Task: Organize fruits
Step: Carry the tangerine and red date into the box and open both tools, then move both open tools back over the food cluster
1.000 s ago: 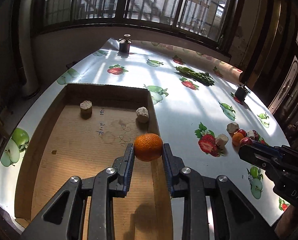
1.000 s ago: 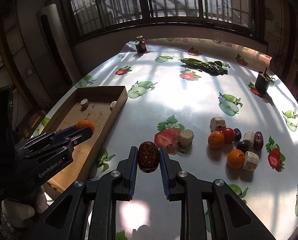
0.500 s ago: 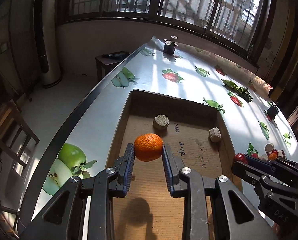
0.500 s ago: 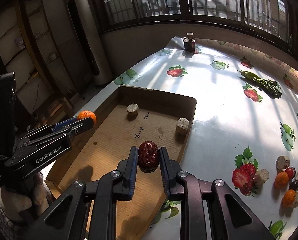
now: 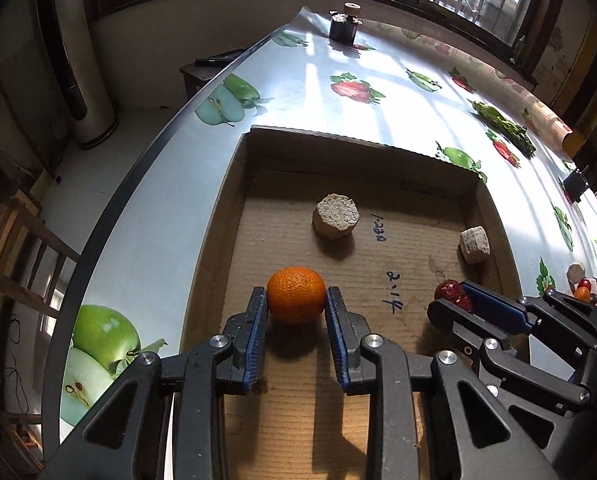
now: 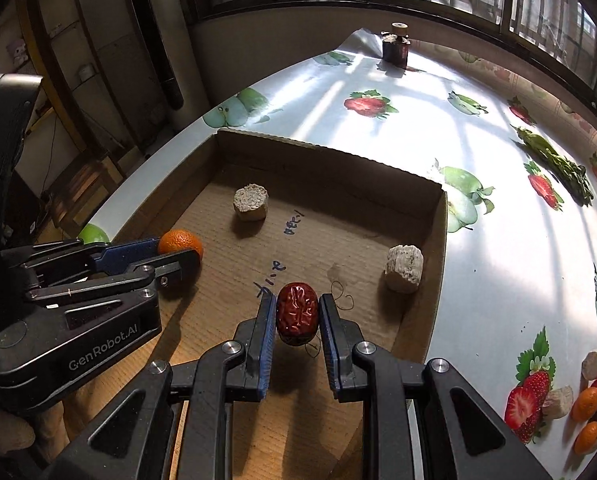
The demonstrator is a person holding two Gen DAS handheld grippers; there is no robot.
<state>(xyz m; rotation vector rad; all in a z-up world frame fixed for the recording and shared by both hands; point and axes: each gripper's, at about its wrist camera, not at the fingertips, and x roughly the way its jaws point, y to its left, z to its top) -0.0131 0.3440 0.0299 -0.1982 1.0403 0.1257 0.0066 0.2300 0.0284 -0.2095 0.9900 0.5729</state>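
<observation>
The left gripper (image 5: 296, 308) is carrying an orange (image 5: 296, 294), its fingers (image 5: 257, 334) clamped on the fruit's sides, low over the floor of the cardboard box (image 5: 378, 148). The right gripper (image 6: 297, 322) is holding a red date (image 6: 297, 314) the same way, fingers closed on its flanks, over the box's middle. From the right wrist view the orange (image 6: 180, 242) is sitting at about nine o'clock, and a pale beige chunk (image 6: 250, 202) is lying near eleven and another (image 6: 404, 268) near two. More fruit (image 6: 586, 404) is waiting on the bench (image 6: 498, 240) at four o'clock.

Both pieces look ready to set down. To do it well, each gripper should be lowering until the fruit is touching cardboard before the fingers part, since the orange will probably roll if dropped. Keeping the two releases well apart, and clear of the beige chunks, should be leaving room for grouping like with like.
</observation>
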